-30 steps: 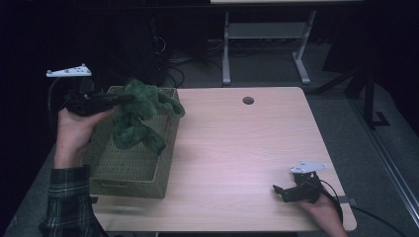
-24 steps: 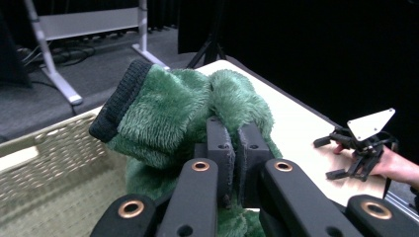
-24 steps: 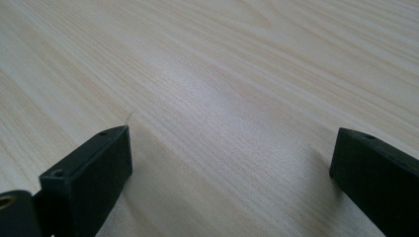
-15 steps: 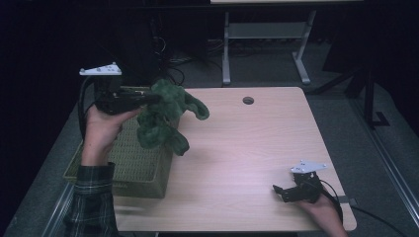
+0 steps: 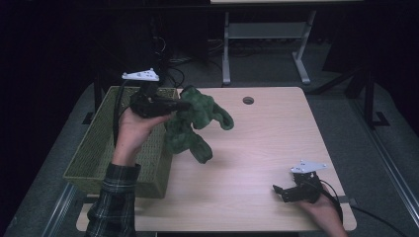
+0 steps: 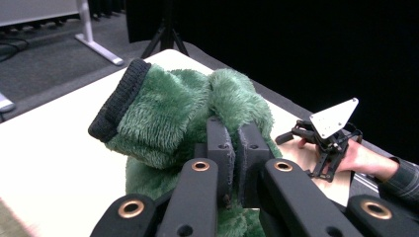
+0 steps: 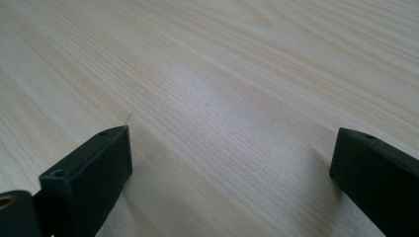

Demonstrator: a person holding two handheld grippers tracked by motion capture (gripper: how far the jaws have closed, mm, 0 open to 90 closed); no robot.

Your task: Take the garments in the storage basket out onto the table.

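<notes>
A fuzzy green garment (image 5: 195, 123) with a black knit cuff (image 6: 118, 101) hangs in the air over the table's left half. My left gripper (image 5: 179, 105) is shut on a fold of it, the two pads (image 6: 236, 148) pinched together in the green pile. One sleeve (image 5: 217, 114) droops to the right, another (image 5: 196, 148) hangs down toward the wood. Near the front right corner my right gripper (image 5: 277, 191) rests low on the table with its jaws wide apart and bare wood between them (image 7: 232, 158). In the left gripper view the right gripper (image 6: 291, 138) shows farther off.
A woven green basket (image 5: 99, 148) stands at the table's left edge, just left of the hanging garment. A round cable hole (image 5: 248, 100) lies at the back middle of the wooden table (image 5: 267, 143). A desk frame (image 5: 267, 44) stands on the floor behind.
The left hand has carried the green garment to the right, out from above the basket to over the bare table, and a little lower. The right gripper has stayed still.
</notes>
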